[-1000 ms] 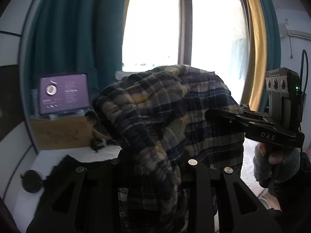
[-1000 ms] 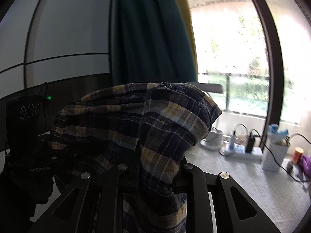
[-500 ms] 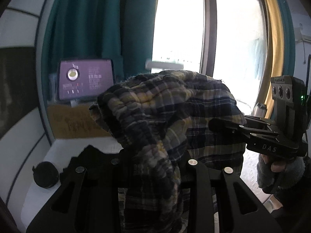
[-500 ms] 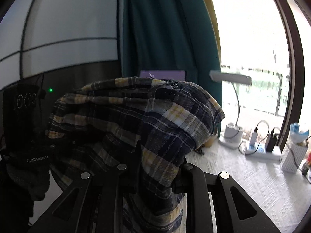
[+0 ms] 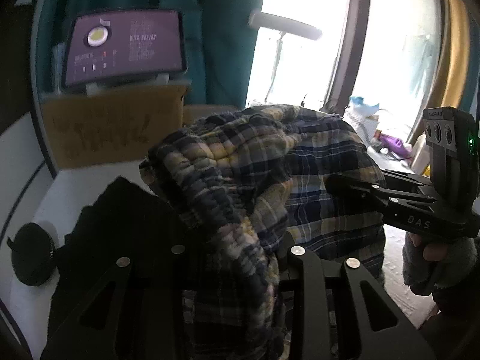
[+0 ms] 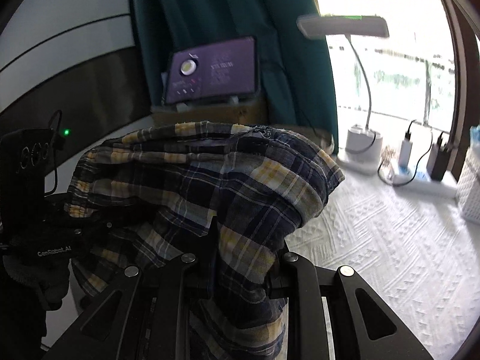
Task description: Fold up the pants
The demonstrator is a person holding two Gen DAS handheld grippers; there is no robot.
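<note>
The pants [image 5: 270, 180] are navy and yellow plaid, bunched and held up in the air between both grippers. My left gripper [image 5: 237, 258] is shut on the gathered elastic waistband, which drapes over its fingers and hides the tips. My right gripper [image 6: 240, 258] is shut on another part of the pants [image 6: 240, 186]. The right gripper's body shows in the left wrist view [image 5: 420, 210], its tips buried in cloth. The left gripper's body shows at the left of the right wrist view [image 6: 36, 210].
A white textured tabletop [image 6: 390, 240] lies below. At the back stand a cardboard box [image 5: 114, 129] with a purple-screen tablet [image 5: 126, 51] on it, a desk lamp [image 6: 360, 138], a power strip with chargers [image 6: 420, 174] and a white basket [image 6: 471, 186]. A black round cap [image 5: 30, 258] lies at left.
Both grippers have dropped lower and tilted down with the pants still held. The table, tablet, box and lamp have come further into view.
</note>
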